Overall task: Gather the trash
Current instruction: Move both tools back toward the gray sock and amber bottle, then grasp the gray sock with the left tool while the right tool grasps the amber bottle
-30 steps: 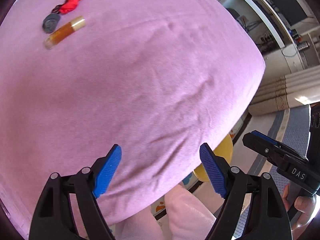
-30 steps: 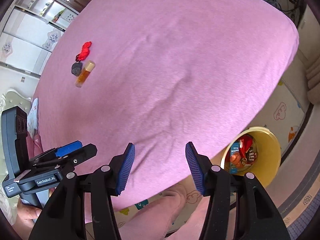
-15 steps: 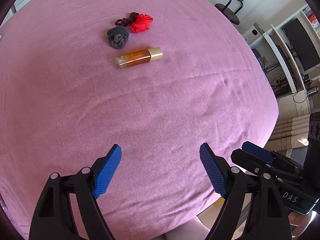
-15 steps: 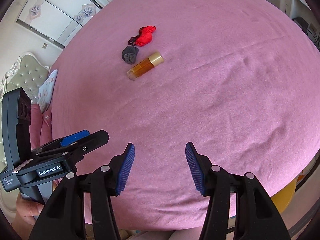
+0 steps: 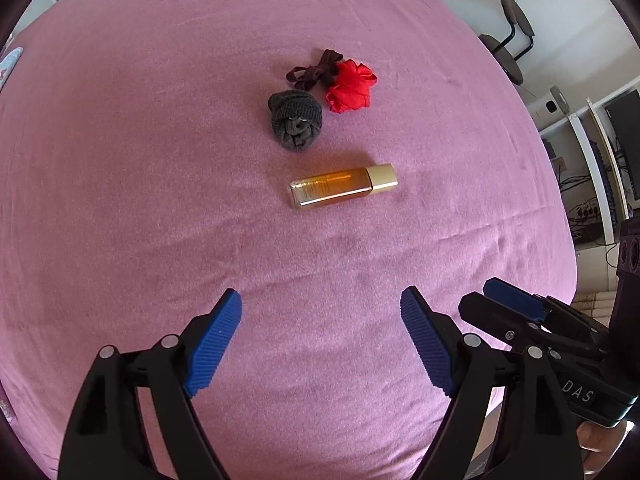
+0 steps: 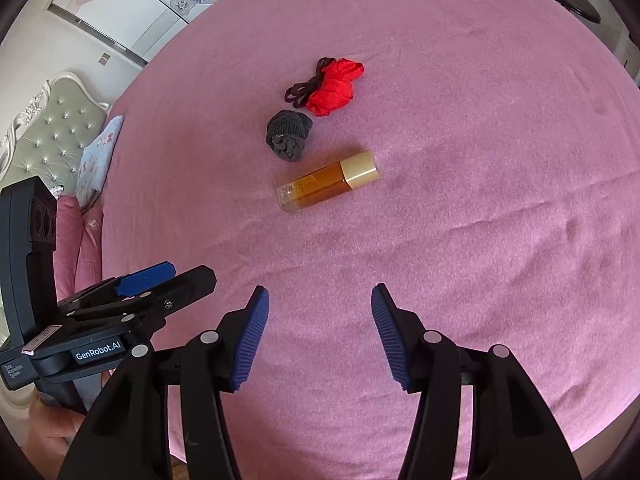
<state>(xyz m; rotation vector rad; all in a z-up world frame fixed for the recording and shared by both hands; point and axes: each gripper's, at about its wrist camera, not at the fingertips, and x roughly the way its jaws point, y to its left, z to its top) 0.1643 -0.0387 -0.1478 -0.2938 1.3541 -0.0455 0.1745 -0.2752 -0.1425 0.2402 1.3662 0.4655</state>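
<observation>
Left wrist view: left gripper point(image 5: 321, 330) released, blue pads spread wide with nothing between them, poised over the pink bedspread point(image 5: 120, 200) near its front edge. Ahead, toward the middle of the spread — amber bottle point(image 5: 343, 186) lying on its side, cream cap to the right. Just beyond it, dark grey balled sock point(image 5: 296, 120); beside that, red cloth point(image 5: 351, 86) touching a dark strap point(image 5: 314, 72). Right gripper point(image 5: 516, 312) at the right edge.

Right wrist view: right gripper point(image 6: 320, 336) released too, nothing between the pads, above the bedspread point(image 6: 480, 240). Bottle point(image 6: 328, 186) ahead, tilted, apart from the sock point(image 6: 289, 134); red cloth point(image 6: 334, 86) farther back. Left gripper point(image 6: 156, 284) at lower left — padded headboard point(image 6: 52, 132) behind.
</observation>
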